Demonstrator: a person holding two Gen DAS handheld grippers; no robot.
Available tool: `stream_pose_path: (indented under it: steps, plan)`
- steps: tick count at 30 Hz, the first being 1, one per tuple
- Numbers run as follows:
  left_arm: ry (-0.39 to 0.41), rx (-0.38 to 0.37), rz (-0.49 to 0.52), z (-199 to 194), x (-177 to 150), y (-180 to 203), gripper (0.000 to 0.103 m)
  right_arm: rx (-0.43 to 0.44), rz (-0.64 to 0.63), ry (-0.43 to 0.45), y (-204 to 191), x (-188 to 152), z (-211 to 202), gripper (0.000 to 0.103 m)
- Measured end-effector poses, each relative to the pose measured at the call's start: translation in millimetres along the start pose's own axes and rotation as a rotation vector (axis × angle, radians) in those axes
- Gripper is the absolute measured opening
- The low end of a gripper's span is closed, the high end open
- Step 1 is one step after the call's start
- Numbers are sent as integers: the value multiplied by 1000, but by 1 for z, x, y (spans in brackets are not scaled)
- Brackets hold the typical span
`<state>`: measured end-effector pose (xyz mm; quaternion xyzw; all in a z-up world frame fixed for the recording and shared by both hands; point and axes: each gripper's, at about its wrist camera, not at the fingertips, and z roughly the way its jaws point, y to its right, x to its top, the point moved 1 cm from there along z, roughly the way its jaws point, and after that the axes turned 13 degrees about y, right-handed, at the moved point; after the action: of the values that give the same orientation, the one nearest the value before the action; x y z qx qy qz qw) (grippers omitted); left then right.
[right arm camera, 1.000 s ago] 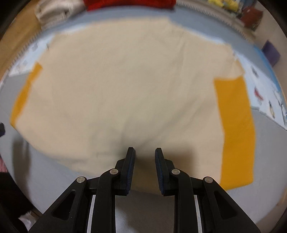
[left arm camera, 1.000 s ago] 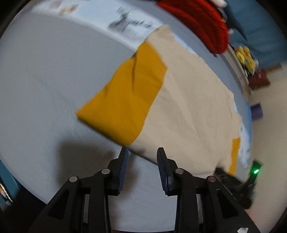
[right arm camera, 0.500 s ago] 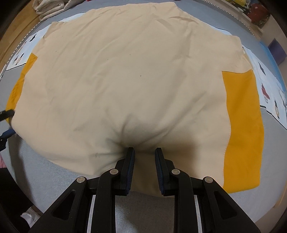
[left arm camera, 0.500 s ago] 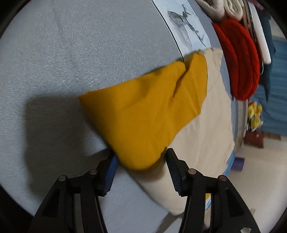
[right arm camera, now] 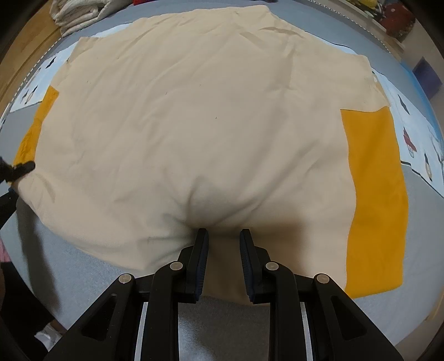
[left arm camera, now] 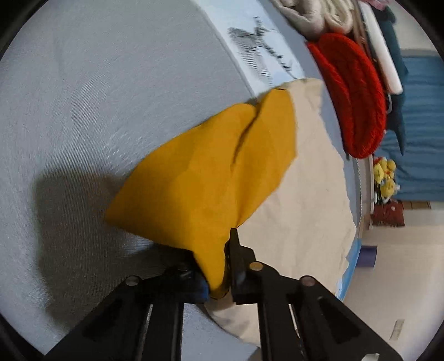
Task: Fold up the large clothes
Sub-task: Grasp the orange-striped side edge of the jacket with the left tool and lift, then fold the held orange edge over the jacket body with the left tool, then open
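Observation:
A large beige garment (right arm camera: pixel 194 125) with mustard-yellow sleeves lies spread flat on a grey bed (right arm camera: pixel 83 277). My left gripper (left arm camera: pixel 219 266) is shut on the corner of the left yellow sleeve (left arm camera: pixel 211 172) and lifts it slightly; the beige body (left arm camera: pixel 305 208) lies beyond. It shows at the left edge of the right wrist view (right arm camera: pixel 16 169). My right gripper (right arm camera: pixel 221 238) is open, its fingers astride the beige hem at the near middle, the cloth puckered just ahead. The right yellow sleeve (right arm camera: pixel 374 200) lies flat.
A red knitted item (left arm camera: pixel 352 102) and folded pale towels (left arm camera: pixel 310 16) lie at the far side of the bed. A printed sheet (right arm camera: pixel 421 144) shows under the garment. The floor, a purple box (left arm camera: pixel 367 257) and toys (left arm camera: pixel 384 177) lie beyond the bed edge.
My left gripper closed on the yellow sleeve corner, which now bunches between its fingers. My right gripper stayed open at the beige hem, the cloth puckering more.

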<state>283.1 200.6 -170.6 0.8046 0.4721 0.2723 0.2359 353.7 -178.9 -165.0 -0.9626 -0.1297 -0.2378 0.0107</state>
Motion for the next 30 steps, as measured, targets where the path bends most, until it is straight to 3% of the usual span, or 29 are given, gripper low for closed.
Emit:
stream_pose_path:
  steps: [4, 10, 14, 16, 20, 24, 26, 30]
  plan:
    - [53, -39, 96, -21, 3, 21, 5, 3, 46, 41, 0, 6, -11, 24]
    - [127, -77, 262, -65, 14, 53, 4, 23, 53, 174, -21, 20, -41, 24]
    - [213, -54, 430, -102, 13, 69, 3, 109, 90, 223, -42, 26, -50, 24]
    - [234, -68, 499, -114, 7, 74, 3, 145, 87, 203, -53, 28, -43, 24]
    - [234, -96, 606, -120, -5, 88, 3, 147, 40, 49, -82, 24, -2, 25]
    - [258, -118, 713, -122, -20, 106, 3, 140, 49, 32, -81, 33, 4, 25]
    - [263, -136, 766, -122, -31, 118, 3, 136, 87, 76, -68, 39, -7, 25]
    - [260, -177, 852, -118, -57, 142, 3, 107, 140, 301, -28, 61, -65, 25]
